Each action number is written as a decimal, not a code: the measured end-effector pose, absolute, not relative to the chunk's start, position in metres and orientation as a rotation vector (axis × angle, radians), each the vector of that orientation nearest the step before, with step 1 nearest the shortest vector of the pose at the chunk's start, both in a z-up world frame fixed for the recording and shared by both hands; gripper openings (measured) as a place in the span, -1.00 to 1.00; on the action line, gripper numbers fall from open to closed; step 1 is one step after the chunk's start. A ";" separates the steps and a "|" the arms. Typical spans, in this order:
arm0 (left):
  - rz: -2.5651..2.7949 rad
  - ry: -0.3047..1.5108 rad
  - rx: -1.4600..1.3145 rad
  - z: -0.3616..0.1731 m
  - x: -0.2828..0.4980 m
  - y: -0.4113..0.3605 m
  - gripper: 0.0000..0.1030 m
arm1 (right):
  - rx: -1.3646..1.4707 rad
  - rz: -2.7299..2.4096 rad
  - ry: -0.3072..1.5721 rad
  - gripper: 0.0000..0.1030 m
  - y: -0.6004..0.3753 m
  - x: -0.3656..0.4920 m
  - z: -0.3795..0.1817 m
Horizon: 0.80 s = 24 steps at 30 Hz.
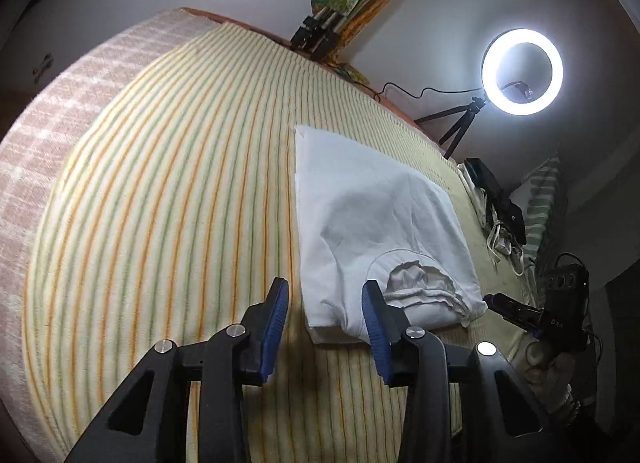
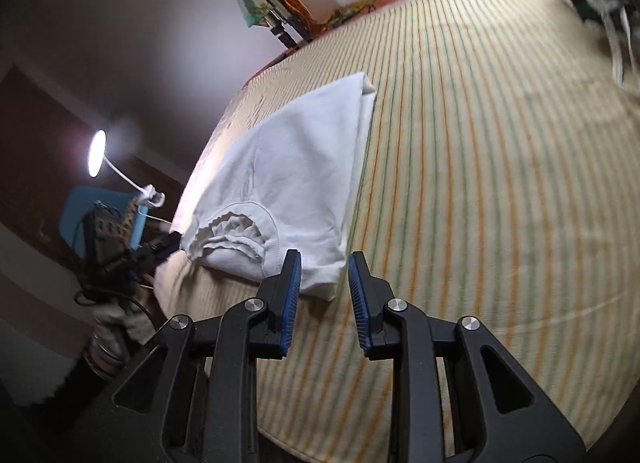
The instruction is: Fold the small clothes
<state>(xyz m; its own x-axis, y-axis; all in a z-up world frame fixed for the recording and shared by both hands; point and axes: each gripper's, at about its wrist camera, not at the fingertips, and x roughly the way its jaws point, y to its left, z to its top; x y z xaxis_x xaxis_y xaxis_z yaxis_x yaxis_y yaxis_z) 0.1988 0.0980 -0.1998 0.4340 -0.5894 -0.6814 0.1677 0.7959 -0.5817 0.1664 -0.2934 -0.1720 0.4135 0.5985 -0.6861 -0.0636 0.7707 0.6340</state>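
White T-shirt point(image 1: 372, 219) lies folded into a narrow strip on the striped bed cover point(image 1: 168, 199), neckline end nearest the cameras. Left gripper point(image 1: 326, 327): blue pads parted, nothing clamped; near corner of shirt sits at about 1 o'clock from the gap, right pad overlapping the shirt's edge in view, contact unclear. Right gripper point(image 2: 325, 295): pads parted and released; shirt's near corner lies just ahead at 12 o'clock, not pinched. Ring light point(image 1: 522, 73) on tripod at 2 o'clock in left wrist view; desk lamp point(image 2: 97, 153) at 9 o'clock in right wrist view
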 end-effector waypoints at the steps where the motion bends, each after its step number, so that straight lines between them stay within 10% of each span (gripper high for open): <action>1: -0.495 1.033 -0.471 -0.203 0.200 0.094 -0.46 | 0.583 0.452 1.079 -0.49 -0.291 0.168 -0.175; 8: -0.467 1.035 -0.496 -0.197 0.198 0.094 -0.94 | 0.640 0.489 1.088 -0.87 -0.286 0.167 -0.174; 21: -0.448 1.046 -0.365 -0.205 0.179 0.088 -0.93 | 0.589 0.484 1.143 -0.88 -0.285 0.153 -0.182; 24: -0.432 1.037 -0.305 -0.200 0.175 0.088 -0.67 | 0.496 0.493 1.129 -0.87 -0.279 0.153 -0.168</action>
<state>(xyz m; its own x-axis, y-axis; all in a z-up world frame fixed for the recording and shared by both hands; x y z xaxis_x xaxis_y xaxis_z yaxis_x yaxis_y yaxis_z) 0.1750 0.0881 -0.1996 0.4372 -0.4818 -0.7595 0.1998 0.8754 -0.4402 0.1533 -0.2785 -0.1682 0.3462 0.6014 -0.7200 -0.1187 0.7894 0.6023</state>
